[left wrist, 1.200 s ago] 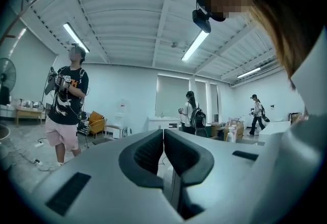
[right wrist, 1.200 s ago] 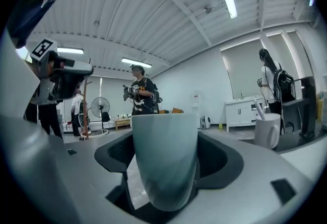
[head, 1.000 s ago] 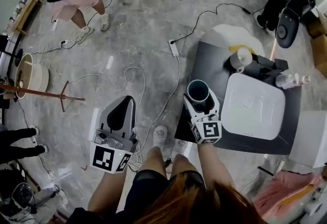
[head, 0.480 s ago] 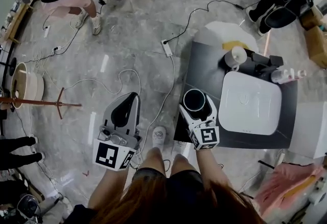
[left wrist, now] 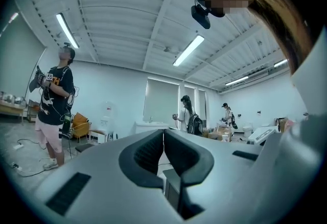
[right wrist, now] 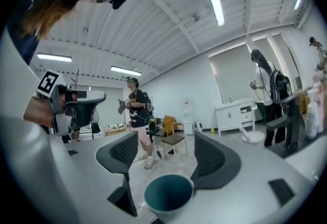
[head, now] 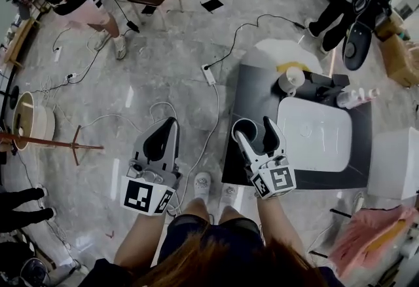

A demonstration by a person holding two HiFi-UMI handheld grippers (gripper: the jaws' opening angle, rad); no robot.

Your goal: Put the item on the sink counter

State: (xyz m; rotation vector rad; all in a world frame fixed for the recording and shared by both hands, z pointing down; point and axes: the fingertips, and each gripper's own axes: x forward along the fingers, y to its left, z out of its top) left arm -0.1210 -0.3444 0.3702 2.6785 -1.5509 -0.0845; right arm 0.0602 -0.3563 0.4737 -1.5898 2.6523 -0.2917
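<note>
The teal cup (head: 243,128), gripped by the right gripper (head: 256,135) a second before, now stood freed on the near left corner of the dark bench (head: 252,92), beside the sink (head: 314,132). The fingers (right wrist: 212,159) flanked it wide, not touching, and were closing slightly. The left gripper (head: 167,132) hung pinched together, empty. The placement looked done.

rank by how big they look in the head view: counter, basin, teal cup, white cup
1. counter
2. basin
3. teal cup and white cup: these look about the same size, so I won't rank one over the other.
</note>
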